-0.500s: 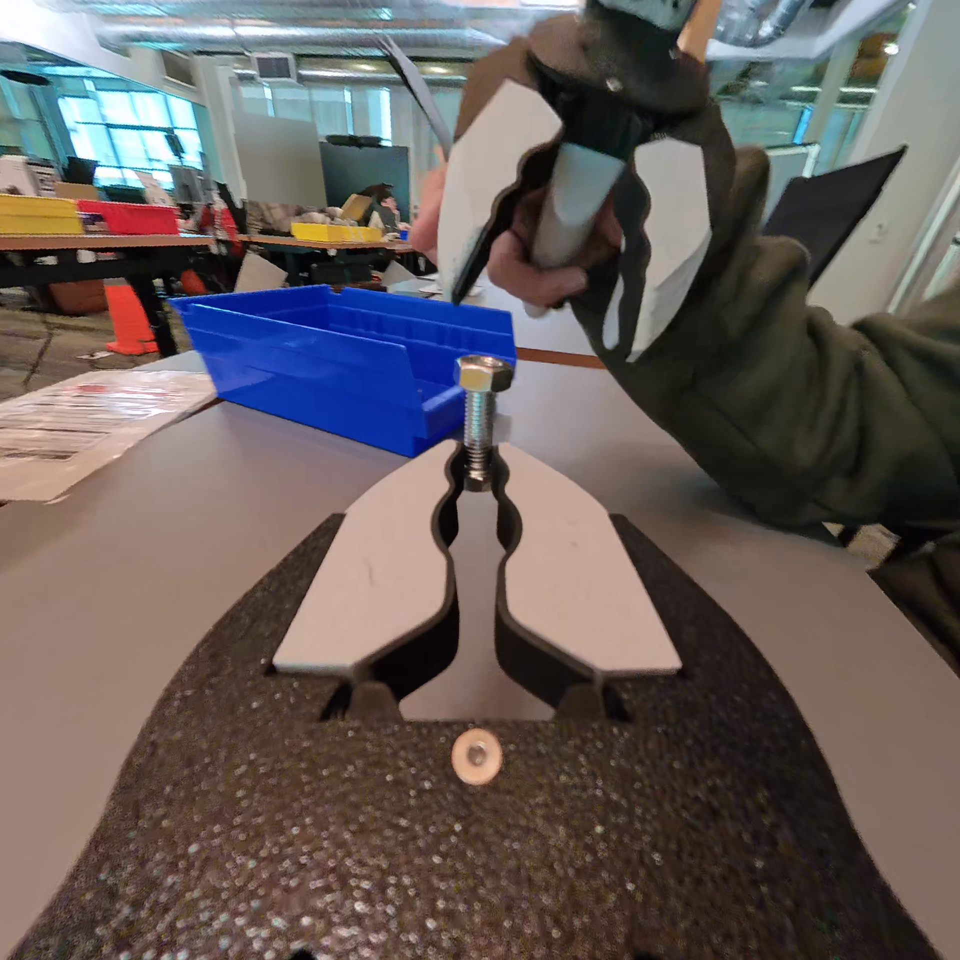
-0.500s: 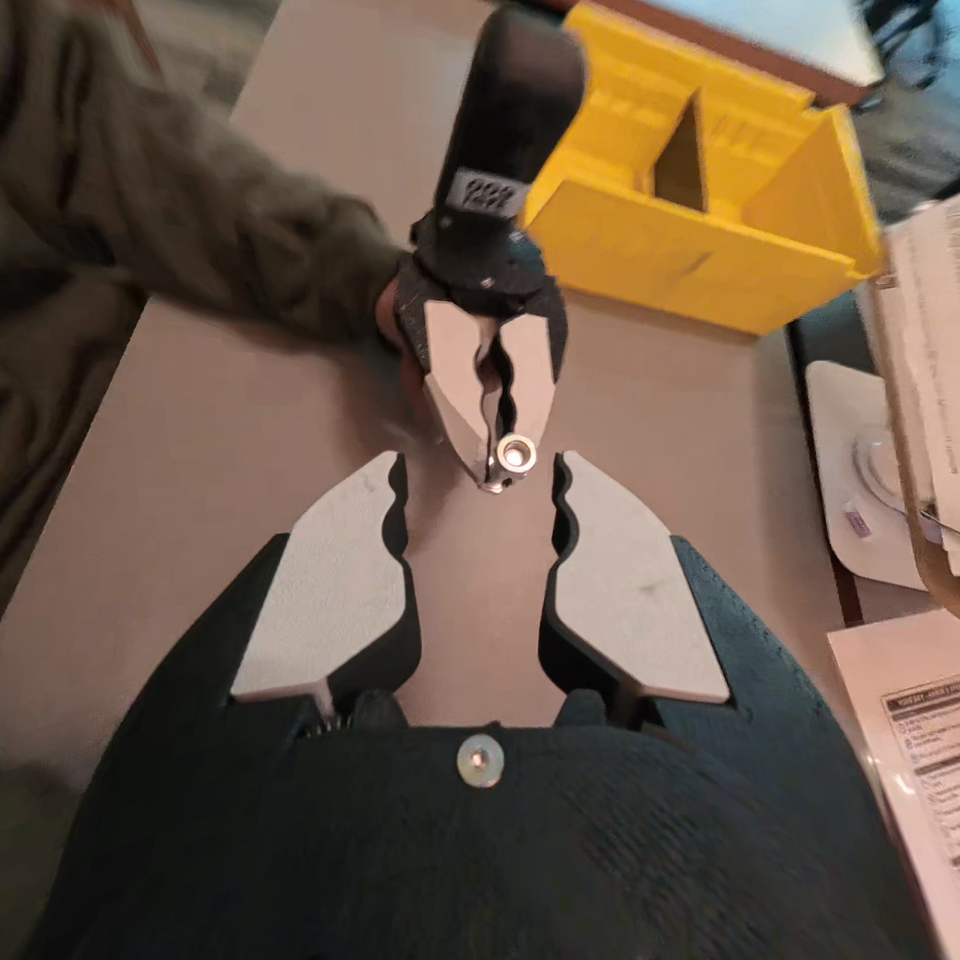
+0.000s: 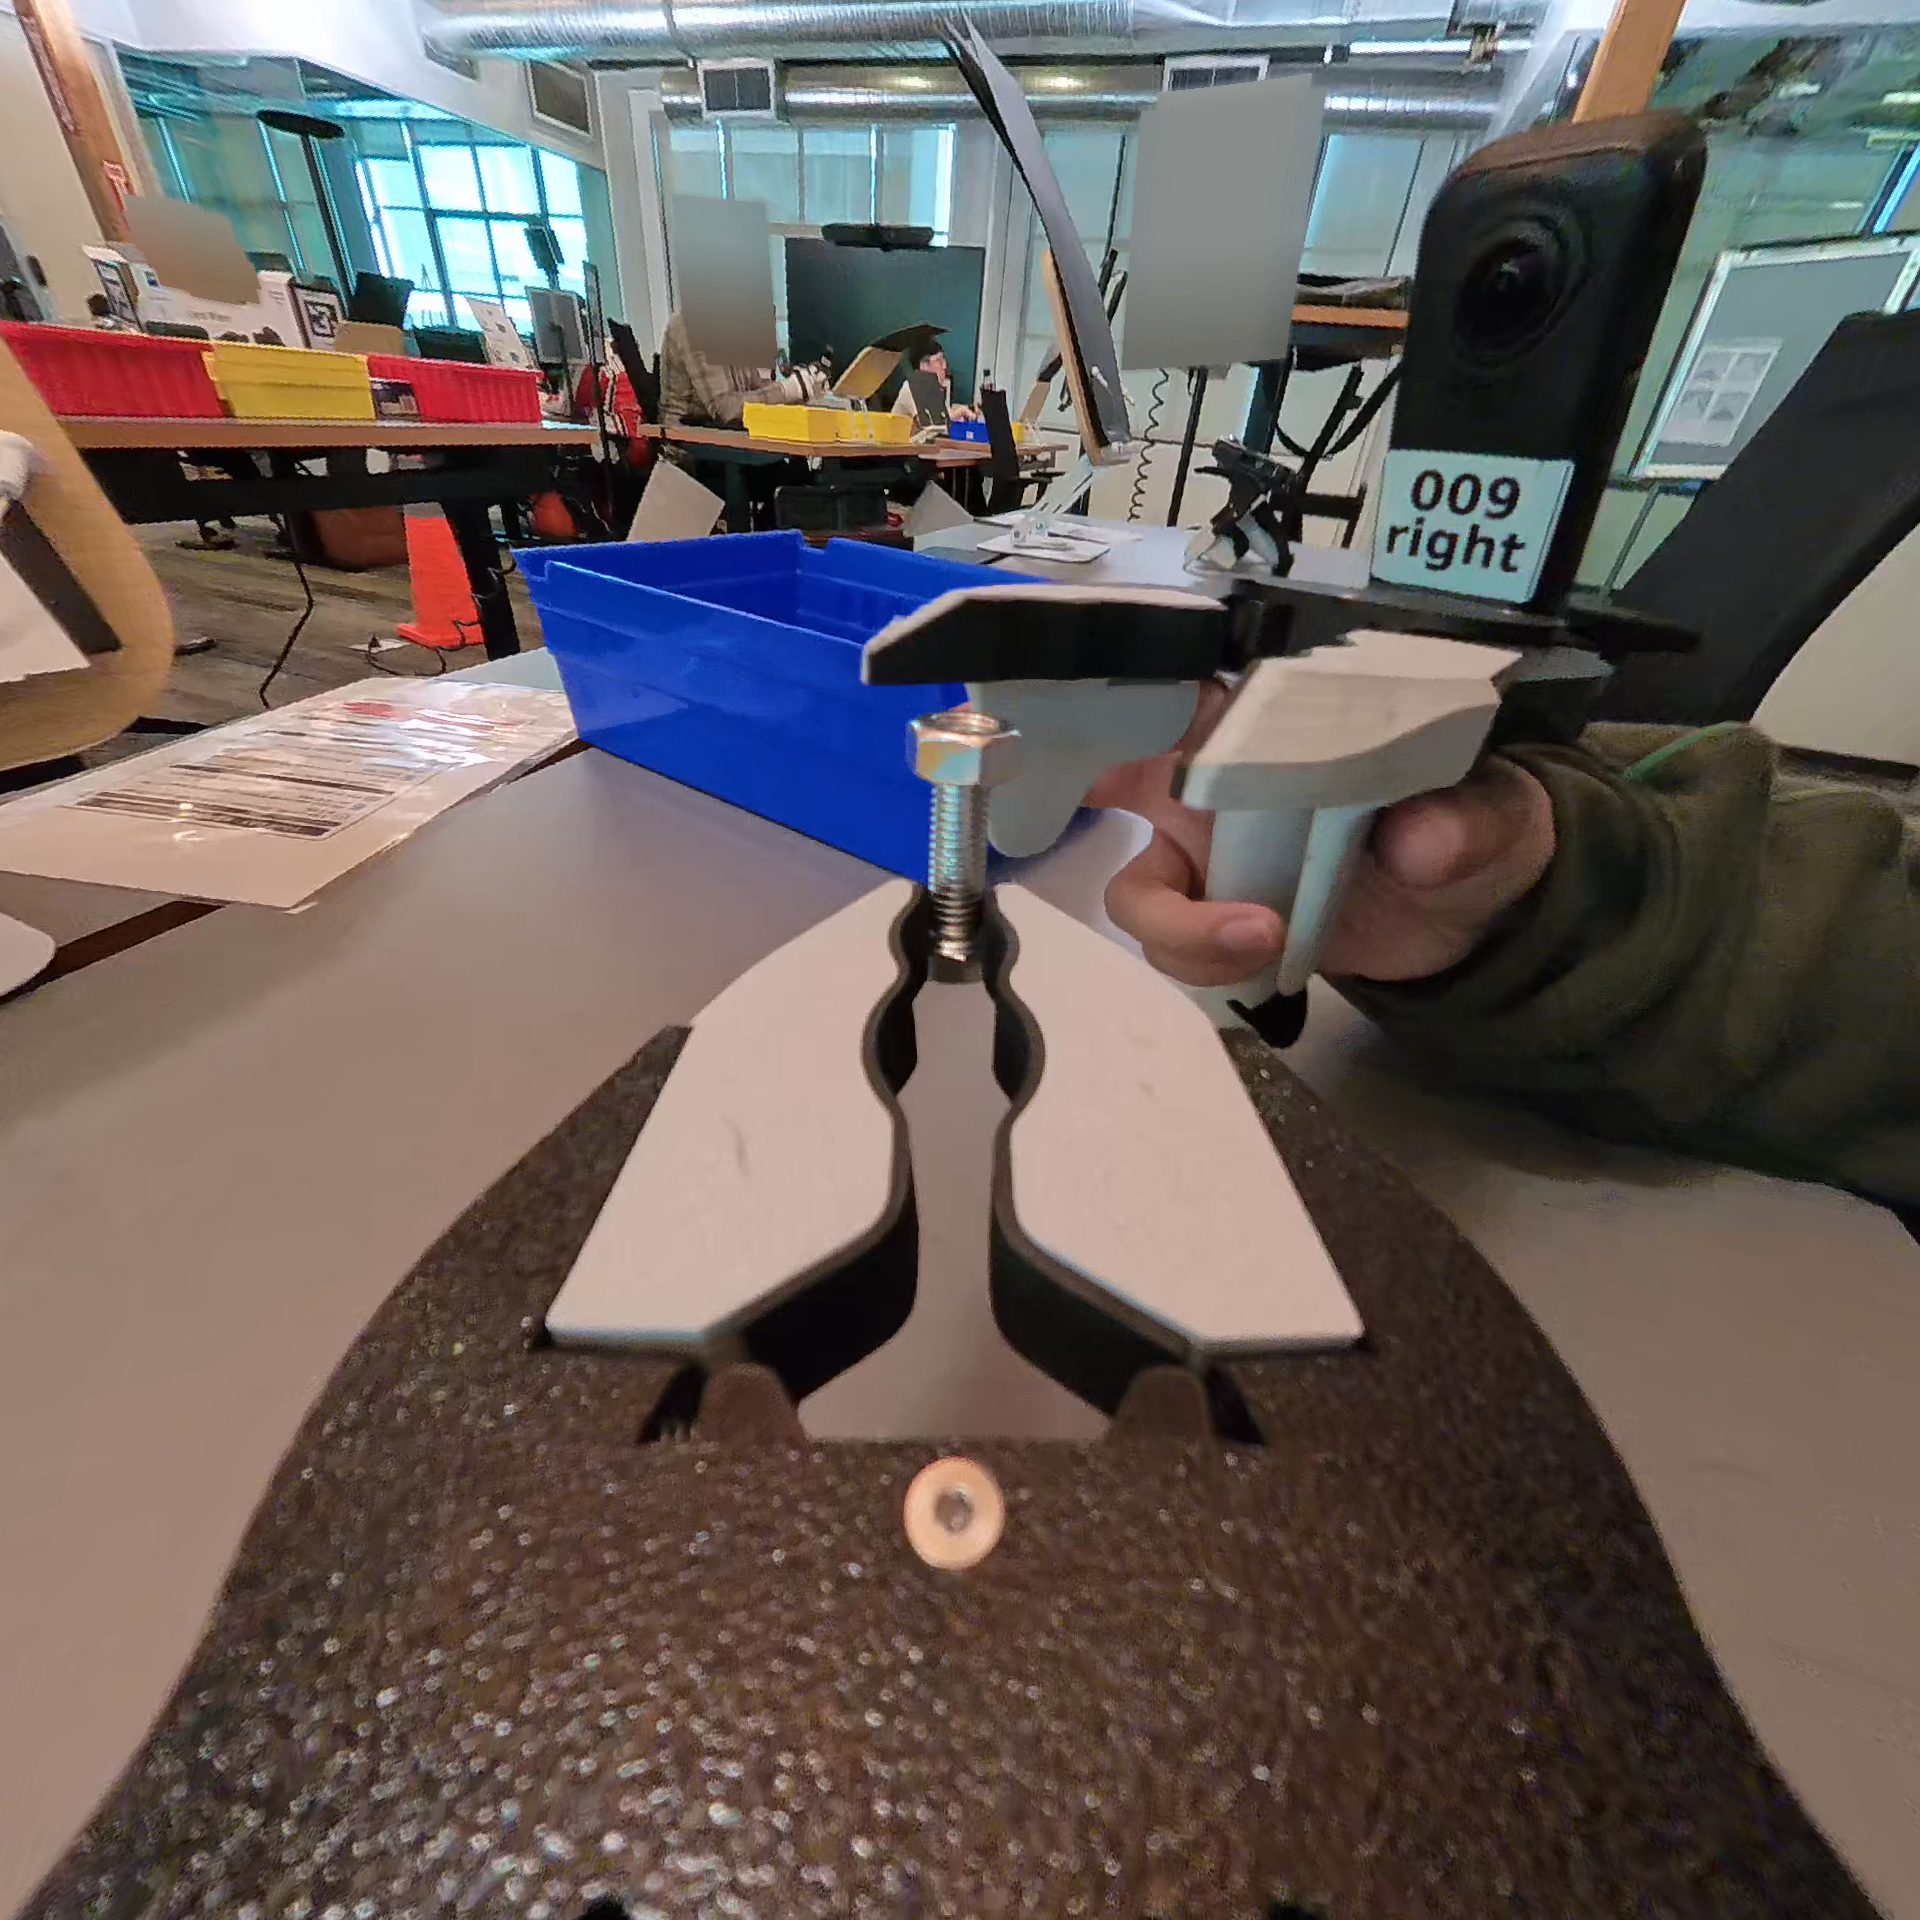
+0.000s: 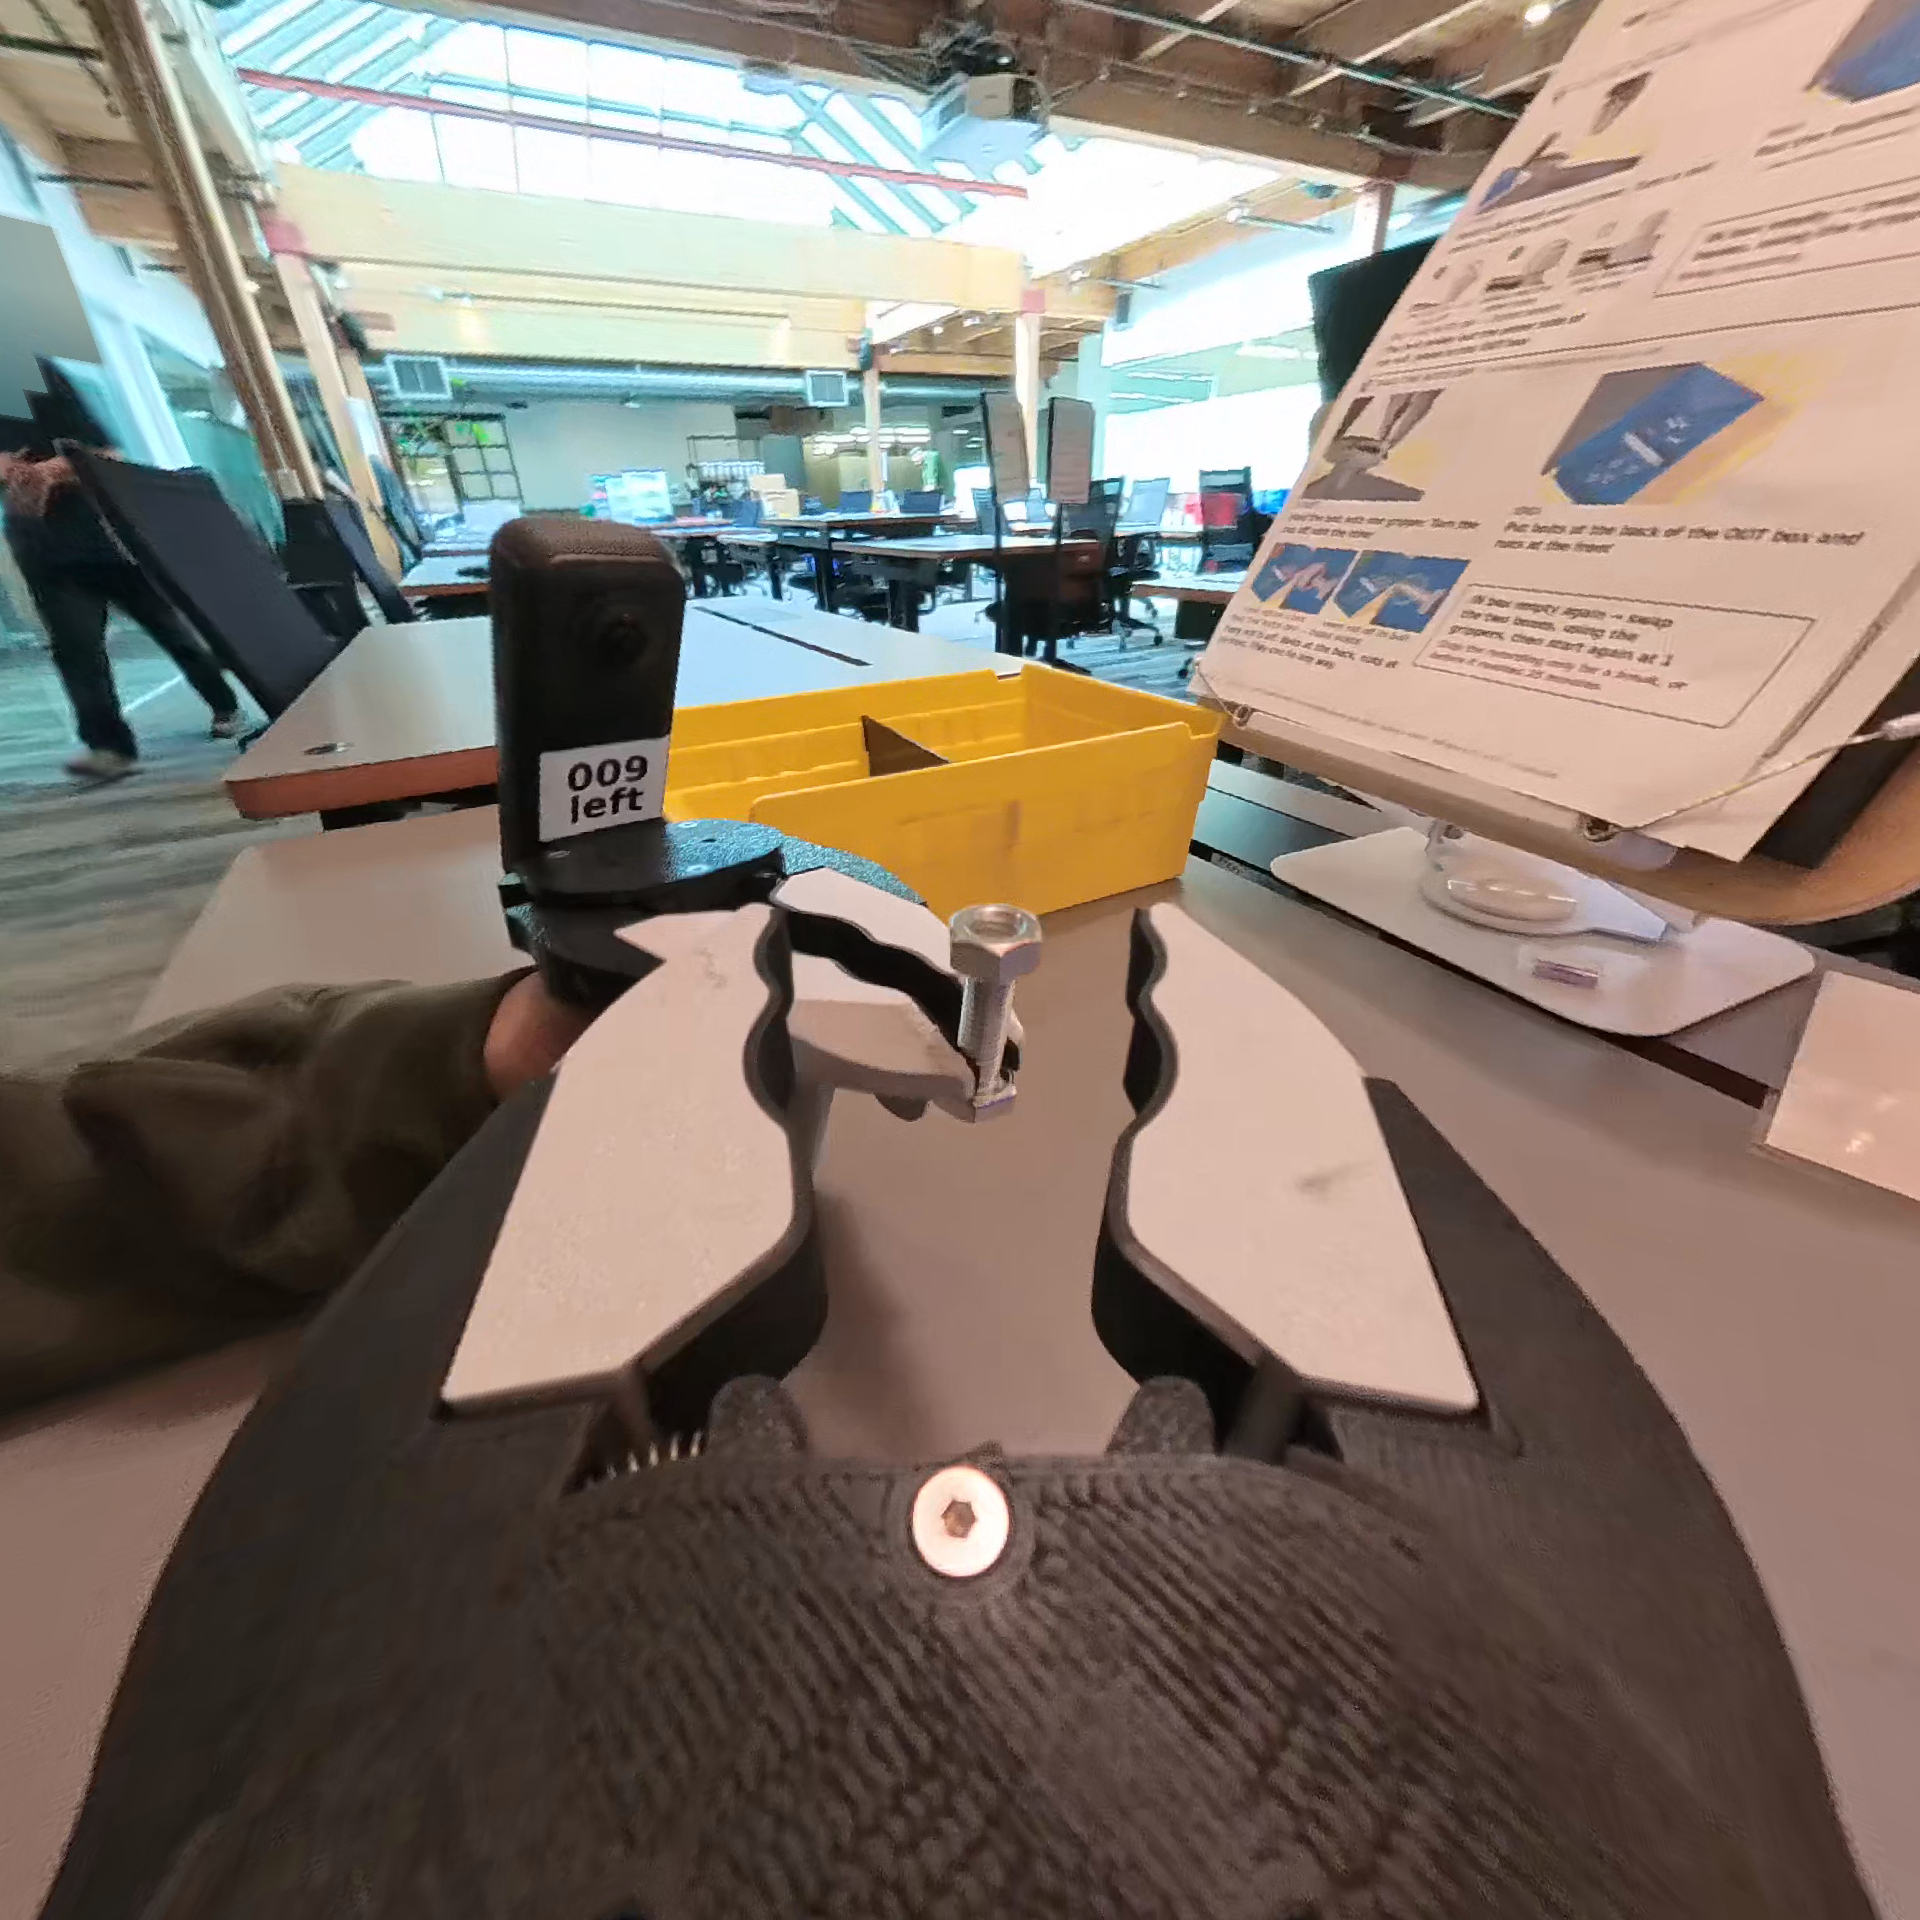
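Gripping the lower end of a bolt (image 3: pixel 956 831), the left claw (image 3: pixel 951 925) is clenching on it at the very fingertips and holding it upright above the grey worktop (image 3: pixel 416 1039). A hex nut (image 3: pixel 963 750) is sitting at the bolt's upper end, with bare thread showing between it and the fingertips. How far onto the thread the nut is sitting cannot be told beyond that.

In the right wrist view the right claw (image 4: pixel 961 920) is lying level and spread wide, released and holding nothing. Its two fingers are reaching either side of the nut at about the nut's height. Both are standing apart from it, with worktop showing in the gaps. Seen from the left wrist view, the far finger is passing just behind and above the nut, while the near finger is stopping short of it. A person's hand (image 3: pixel 1403 883) in an olive sleeve is squeezing that gripper's handle.

A blue bin (image 3: pixel 727 665) is standing on the worktop behind the bolt, near it but not touching. A yellow bin (image 4: pixel 987 821) with a divider inside is standing on the other side, beyond the left gripper. A printed sheet (image 3: pixel 281 769) is lying flat on the worktop near the blue bin, and another illustrated sheet (image 4: pixel 1610 468) is leaning on a stand beside the yellow bin. Nothing is lying between the open fingers and the nut.
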`<state>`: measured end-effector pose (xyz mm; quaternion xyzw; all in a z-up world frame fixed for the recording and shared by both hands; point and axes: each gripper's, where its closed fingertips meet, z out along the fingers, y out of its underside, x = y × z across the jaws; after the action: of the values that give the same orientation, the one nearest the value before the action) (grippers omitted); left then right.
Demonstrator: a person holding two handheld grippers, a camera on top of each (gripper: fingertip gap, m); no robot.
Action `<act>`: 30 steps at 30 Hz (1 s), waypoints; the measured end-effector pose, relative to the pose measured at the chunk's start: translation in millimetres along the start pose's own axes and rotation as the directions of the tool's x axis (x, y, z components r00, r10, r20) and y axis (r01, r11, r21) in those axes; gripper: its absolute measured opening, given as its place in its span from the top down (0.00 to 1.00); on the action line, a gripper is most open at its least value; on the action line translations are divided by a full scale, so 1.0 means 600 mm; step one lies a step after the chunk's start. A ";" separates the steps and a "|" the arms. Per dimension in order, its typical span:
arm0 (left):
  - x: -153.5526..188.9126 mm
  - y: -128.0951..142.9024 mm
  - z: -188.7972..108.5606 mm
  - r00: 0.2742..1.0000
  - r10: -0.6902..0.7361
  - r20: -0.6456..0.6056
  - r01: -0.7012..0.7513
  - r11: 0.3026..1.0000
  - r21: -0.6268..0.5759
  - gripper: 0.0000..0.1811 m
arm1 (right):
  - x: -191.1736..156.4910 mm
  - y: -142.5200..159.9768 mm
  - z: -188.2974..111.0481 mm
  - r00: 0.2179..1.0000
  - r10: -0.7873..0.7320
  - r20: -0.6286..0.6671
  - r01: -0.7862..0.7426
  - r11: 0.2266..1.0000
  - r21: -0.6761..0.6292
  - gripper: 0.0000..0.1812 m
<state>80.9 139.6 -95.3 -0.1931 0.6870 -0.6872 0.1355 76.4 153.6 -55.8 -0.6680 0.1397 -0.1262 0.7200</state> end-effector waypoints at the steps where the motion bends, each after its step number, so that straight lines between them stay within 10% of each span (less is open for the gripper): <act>1: 0.001 0.002 0.002 1.000 0.007 0.000 -0.007 1.000 -0.009 0.95 | 0.000 0.001 0.002 1.000 0.012 -0.002 -0.012 1.000 0.006 0.65; 30: -0.029 0.013 -0.004 0.994 -0.031 0.108 0.036 0.998 -0.042 0.95 | 0.004 0.023 0.006 0.997 0.077 -0.009 -0.077 0.997 -0.013 0.69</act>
<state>94.4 149.5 -104.6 -0.2441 0.6905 -0.6627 0.1564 79.7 157.3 -69.6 -0.6665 0.1693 -0.1003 0.7191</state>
